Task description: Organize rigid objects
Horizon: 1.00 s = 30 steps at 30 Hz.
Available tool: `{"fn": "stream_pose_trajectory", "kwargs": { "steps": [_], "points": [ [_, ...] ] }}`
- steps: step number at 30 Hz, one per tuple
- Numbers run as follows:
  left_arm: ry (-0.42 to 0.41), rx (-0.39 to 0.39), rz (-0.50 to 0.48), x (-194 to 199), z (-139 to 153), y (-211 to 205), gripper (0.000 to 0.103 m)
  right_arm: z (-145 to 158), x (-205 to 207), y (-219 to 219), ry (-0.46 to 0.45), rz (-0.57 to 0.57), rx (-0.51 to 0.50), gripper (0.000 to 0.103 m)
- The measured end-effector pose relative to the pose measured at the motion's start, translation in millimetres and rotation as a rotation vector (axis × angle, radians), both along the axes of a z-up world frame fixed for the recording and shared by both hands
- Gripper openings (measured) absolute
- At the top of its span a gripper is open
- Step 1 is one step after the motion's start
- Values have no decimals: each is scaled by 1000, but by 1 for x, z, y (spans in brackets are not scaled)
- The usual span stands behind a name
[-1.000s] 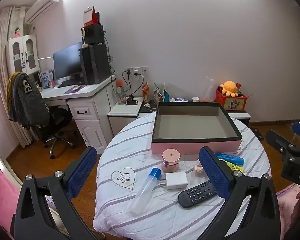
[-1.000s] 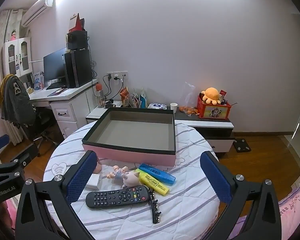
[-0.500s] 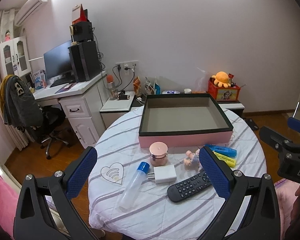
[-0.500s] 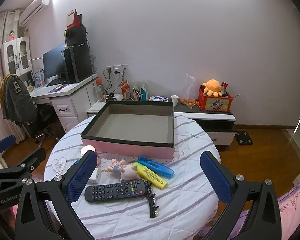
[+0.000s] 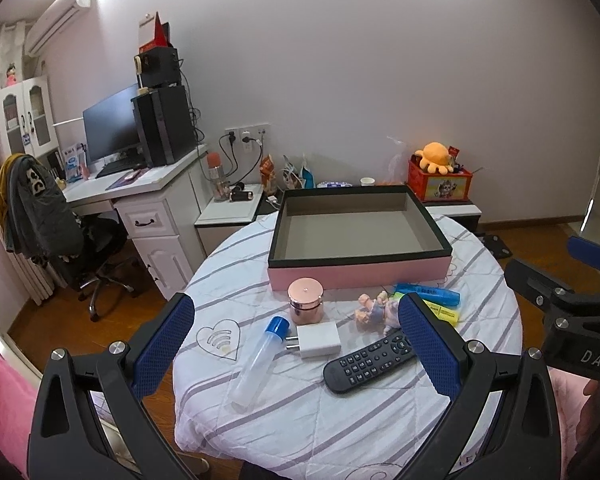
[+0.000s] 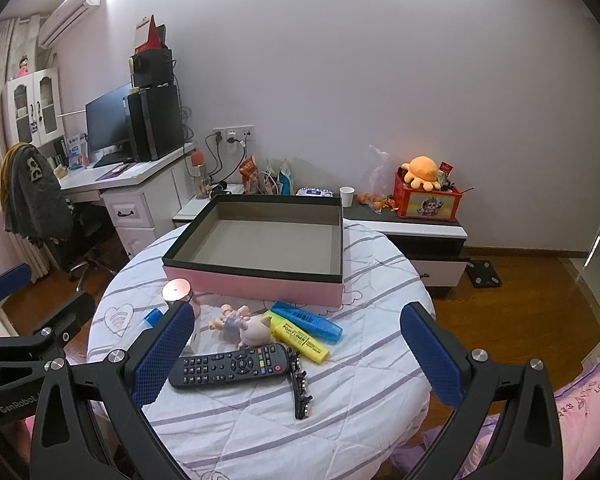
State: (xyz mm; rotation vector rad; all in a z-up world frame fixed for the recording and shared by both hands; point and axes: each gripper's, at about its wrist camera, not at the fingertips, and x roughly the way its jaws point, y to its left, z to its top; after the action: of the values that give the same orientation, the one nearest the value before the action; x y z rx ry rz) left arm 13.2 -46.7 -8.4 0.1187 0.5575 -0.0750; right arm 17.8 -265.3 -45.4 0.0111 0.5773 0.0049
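Note:
An empty pink box (image 5: 358, 276) (image 6: 256, 286) with a dark rim sits at the back of the round table (image 5: 340, 420). In front of it lie a rose-gold jar (image 5: 305, 306), a blue-capped tube (image 5: 260, 360), a white charger (image 5: 318, 340), a black remote (image 5: 370, 362) (image 6: 230, 366), a pig figurine (image 6: 244, 324), blue (image 6: 308, 320) and yellow (image 6: 300, 338) highlighters and a black hair clip (image 6: 300, 388). My left gripper (image 5: 296, 344) hangs open above the table's near left. My right gripper (image 6: 296, 352) hangs open over the near right. Neither holds anything.
A white desk (image 5: 140, 196) with a monitor and a chair (image 5: 60, 232) draped with clothes stands to the left. Behind the table are a low cabinet (image 6: 420, 232) and a red box with an orange plush (image 6: 424, 192). Pink bedding (image 6: 580, 400) lies near right.
Both grippers have drawn back and up from the table, so the box and the items look smaller and farther away. Nothing on the table has moved.

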Motion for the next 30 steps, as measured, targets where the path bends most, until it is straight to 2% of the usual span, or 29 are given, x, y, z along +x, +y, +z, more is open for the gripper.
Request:
{"fn": "stream_pose_trajectory", "kwargs": {
  "steps": [5, 11, 19, 30],
  "points": [
    [2, 1, -3, -1, 0, -2, 103, -1, -4, -2, 1, -6, -4, 103],
    [-36, -4, -2, -3, 11, -5, 103, 4, -5, -5, -14, -12, -5, 103],
    [-139, -21, 10, 7, 50, -8, 103, 43, 5, -5, -117, -11, -43, 103],
    [-206, -36, 18, 29, 83, -6, 103, 79, 23, 0, -206, 1, -55, 103]
  ]
}}
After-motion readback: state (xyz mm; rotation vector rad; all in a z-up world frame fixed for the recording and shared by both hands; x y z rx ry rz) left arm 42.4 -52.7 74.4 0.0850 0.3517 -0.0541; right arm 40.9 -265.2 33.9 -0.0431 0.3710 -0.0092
